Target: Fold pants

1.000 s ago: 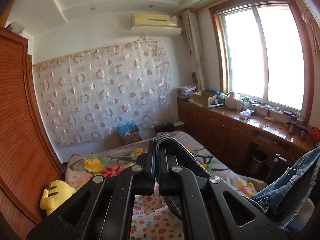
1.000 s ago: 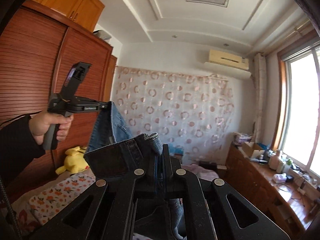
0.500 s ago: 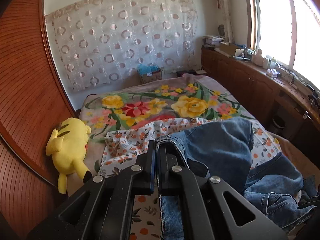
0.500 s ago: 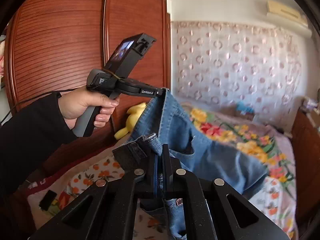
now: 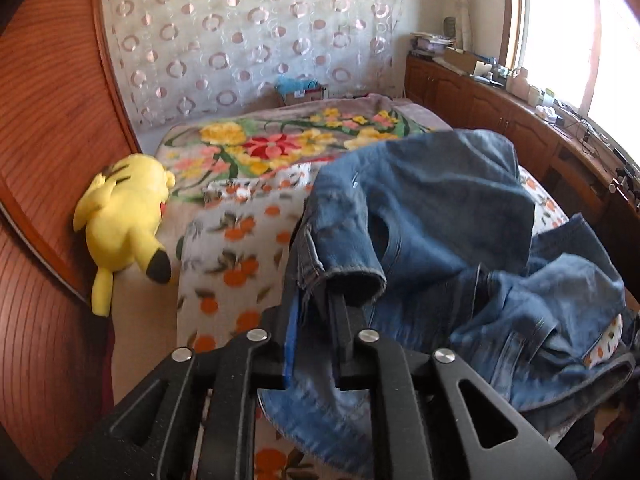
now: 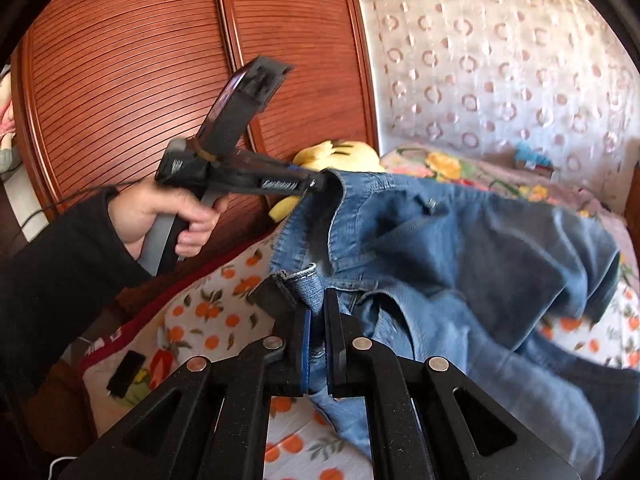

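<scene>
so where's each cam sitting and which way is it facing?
Left wrist: on the left gripper, looking down its fingers along the bed to the curtain; jaws opening with the jeans between them.
Right wrist: on the right gripper, shut on the jeans, facing the wardrobe; shows the left hand.
Shared: jeans, yellow plush.
</scene>
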`<move>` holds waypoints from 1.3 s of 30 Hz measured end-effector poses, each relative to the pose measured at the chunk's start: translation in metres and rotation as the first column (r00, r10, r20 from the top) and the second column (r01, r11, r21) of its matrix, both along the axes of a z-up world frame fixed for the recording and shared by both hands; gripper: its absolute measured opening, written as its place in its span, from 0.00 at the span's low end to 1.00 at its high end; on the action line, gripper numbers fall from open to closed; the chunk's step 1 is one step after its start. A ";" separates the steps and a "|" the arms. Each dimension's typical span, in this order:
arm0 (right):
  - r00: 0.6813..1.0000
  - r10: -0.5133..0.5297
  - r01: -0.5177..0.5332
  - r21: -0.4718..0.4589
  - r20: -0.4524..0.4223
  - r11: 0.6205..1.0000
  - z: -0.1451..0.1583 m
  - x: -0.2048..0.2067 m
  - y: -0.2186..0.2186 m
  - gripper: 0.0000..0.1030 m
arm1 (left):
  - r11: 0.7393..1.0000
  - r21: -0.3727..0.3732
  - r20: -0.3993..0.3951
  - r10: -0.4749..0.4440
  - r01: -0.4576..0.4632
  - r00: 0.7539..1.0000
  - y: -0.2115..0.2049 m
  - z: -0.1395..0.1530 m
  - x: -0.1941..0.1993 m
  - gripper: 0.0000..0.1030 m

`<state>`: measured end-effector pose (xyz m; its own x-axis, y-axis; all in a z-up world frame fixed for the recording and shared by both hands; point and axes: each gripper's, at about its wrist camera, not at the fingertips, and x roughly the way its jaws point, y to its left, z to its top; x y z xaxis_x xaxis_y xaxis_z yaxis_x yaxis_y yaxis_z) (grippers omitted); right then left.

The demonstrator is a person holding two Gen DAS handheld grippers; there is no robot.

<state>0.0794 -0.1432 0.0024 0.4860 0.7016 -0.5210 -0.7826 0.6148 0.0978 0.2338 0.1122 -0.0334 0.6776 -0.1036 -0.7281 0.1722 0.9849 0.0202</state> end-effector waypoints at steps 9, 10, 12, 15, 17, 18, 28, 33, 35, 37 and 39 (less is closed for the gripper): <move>1.000 -0.011 0.011 -0.005 0.019 1.000 0.017 -0.001 -0.031 0.38 | 0.999 -0.024 0.007 0.025 -0.025 1.000 0.022 -0.022 -0.045 0.44; 1.000 -0.006 0.006 -0.003 0.023 1.000 0.016 0.000 -0.035 0.39 | 0.999 -0.033 0.014 0.028 -0.027 1.000 0.022 -0.019 -0.048 0.44; 0.999 -0.009 0.008 0.001 0.036 1.000 0.014 0.002 -0.042 0.43 | 0.998 -0.054 0.037 0.031 -0.029 0.999 0.021 -0.011 -0.059 0.44; 0.999 -0.025 0.025 0.007 0.041 1.000 0.008 0.002 -0.061 0.46 | 0.997 -0.077 0.060 0.020 -0.016 0.998 0.014 -0.002 -0.075 0.44; 0.998 -0.045 0.045 0.012 0.039 0.999 0.003 0.009 -0.067 0.46 | 0.996 -0.087 0.072 0.009 -0.003 0.997 0.008 0.003 -0.087 0.44; 0.997 -0.061 0.061 0.015 0.043 0.998 0.001 0.012 -0.071 0.47 | 0.995 -0.099 0.081 -0.003 0.011 0.997 0.002 0.005 -0.095 0.44; 0.967 -0.248 0.251 -0.064 0.054 0.966 -0.027 0.046 -0.098 0.48 | 0.978 -0.204 0.102 -0.033 0.054 0.994 -0.030 0.004 -0.152 0.44; 0.940 -0.338 0.340 -0.105 0.042 0.934 -0.043 0.049 -0.121 0.48 | 0.984 -0.172 0.089 -0.023 0.038 0.996 -0.045 -0.004 -0.172 0.44; 0.930 -0.365 0.367 -0.118 0.042 0.923 -0.050 0.052 -0.124 0.48 | 0.982 -0.183 0.087 -0.023 0.039 0.996 -0.048 -0.007 -0.180 0.44; 0.920 -0.391 0.393 -0.122 0.042 0.912 -0.055 0.052 -0.129 0.48 | 0.978 -0.207 0.093 -0.018 0.037 0.995 -0.051 -0.008 -0.188 0.44; 0.911 -0.411 0.413 -0.128 0.047 0.902 -0.059 0.049 -0.132 0.48 | 0.976 -0.214 0.089 -0.028 0.046 0.996 -0.055 -0.013 -0.191 0.44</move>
